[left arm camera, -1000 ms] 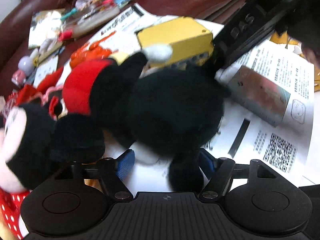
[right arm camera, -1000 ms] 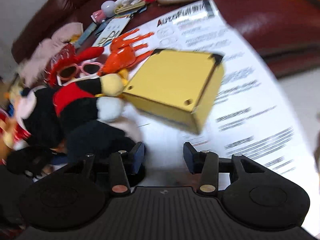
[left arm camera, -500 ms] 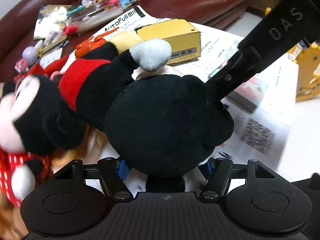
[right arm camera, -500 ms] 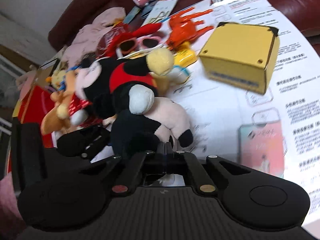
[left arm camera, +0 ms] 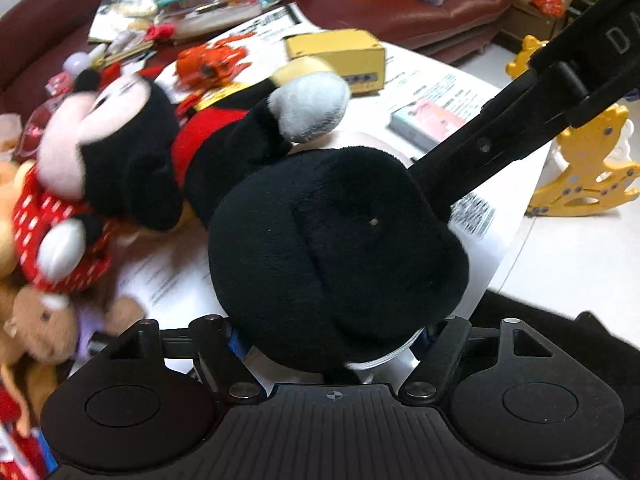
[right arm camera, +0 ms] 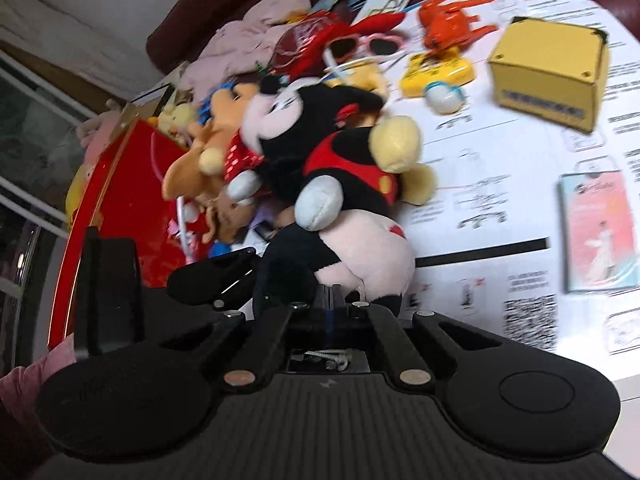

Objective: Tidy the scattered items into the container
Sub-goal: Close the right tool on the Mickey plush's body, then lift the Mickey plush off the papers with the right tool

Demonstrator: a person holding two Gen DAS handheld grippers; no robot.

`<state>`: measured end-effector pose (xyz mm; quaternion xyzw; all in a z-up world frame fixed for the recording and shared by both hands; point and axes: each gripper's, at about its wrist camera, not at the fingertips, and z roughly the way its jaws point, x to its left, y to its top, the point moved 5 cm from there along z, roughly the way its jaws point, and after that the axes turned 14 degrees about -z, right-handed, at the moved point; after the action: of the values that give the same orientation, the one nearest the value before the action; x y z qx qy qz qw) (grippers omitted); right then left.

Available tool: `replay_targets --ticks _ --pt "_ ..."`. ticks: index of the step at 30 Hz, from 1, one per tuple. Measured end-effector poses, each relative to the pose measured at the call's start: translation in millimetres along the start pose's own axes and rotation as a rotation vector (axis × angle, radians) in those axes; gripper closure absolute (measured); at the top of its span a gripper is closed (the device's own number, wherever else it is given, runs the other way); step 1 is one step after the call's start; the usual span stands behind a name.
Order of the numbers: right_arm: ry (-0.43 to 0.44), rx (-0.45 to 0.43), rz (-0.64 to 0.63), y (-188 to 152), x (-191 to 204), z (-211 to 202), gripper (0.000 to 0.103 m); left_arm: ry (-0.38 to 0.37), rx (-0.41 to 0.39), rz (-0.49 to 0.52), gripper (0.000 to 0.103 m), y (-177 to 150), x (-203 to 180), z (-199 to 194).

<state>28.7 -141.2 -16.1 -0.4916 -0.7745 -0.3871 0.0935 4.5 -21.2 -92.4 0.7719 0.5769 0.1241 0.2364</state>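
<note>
A Mickey Mouse plush (left arm camera: 336,240) with black head, red shorts and yellow shoes fills the left wrist view. My left gripper (left arm camera: 332,344) is shut on its head, blue pads at either side. My right gripper (right arm camera: 334,300) is shut on the same plush (right arm camera: 352,184) at its pink face edge, and hangs it above the table. A Minnie plush (left arm camera: 100,148) in a red dotted dress lies just left; it also shows in the right wrist view (right arm camera: 280,108). A red container (right arm camera: 132,196) stands at the left.
A yellow box (right arm camera: 548,72), an orange toy (right arm camera: 444,20), pink sunglasses (right arm camera: 372,44), a pastel card box (right arm camera: 596,232) and a yellow toy (right arm camera: 436,72) lie on printed paper sheets (right arm camera: 500,208). Brown plush animals (left arm camera: 36,320) sit by the container. A yellow rocking toy (left arm camera: 588,160) stands on the floor.
Both grippers closed on the Mickey plush and lifted it up and leftward, toward the red container. The right gripper was open over the paper a second ago.
</note>
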Motion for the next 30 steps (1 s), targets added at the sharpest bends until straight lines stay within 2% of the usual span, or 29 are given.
replay_targets --ticks 6,9,12,15,17,20,22,25,30 --pt "0.040 0.009 -0.049 2.2 30.5 21.4 0.097 0.018 -0.004 -0.072 0.021 -23.5 35.2 -28.6" --pt "0.034 0.003 -0.034 7.9 31.6 30.2 0.097 0.070 -0.029 -0.100 0.021 -36.0 56.6 -52.5" --pt "0.017 0.011 -0.039 9.4 33.3 43.4 0.097 0.106 -0.093 -0.136 0.021 -27.1 73.5 -79.0" --pt "-0.014 0.029 -0.018 4.2 29.3 51.5 0.097 0.134 -0.174 -0.151 0.019 -3.4 80.6 -98.9" --pt "-0.021 0.020 -0.011 0.5 27.5 46.4 0.096 0.136 -0.200 -0.127 0.019 20.5 75.8 -97.9" --pt "-0.074 0.007 -0.006 -4.1 18.6 34.4 0.084 0.151 -0.206 -0.057 0.018 52.4 65.6 -85.0" --pt "-0.106 -0.001 0.010 -5.9 11.1 28.4 0.078 0.158 -0.179 -0.026 0.018 64.2 65.1 -69.5" --pt "-0.174 -0.008 0.028 -10.4 -2.2 19.9 0.064 0.201 -0.126 0.029 0.020 63.7 65.4 -43.3" --pt "-0.240 0.018 0.087 -16.7 -28.5 21.3 0.062 0.204 -0.111 0.047 0.023 52.2 84.2 -47.1"
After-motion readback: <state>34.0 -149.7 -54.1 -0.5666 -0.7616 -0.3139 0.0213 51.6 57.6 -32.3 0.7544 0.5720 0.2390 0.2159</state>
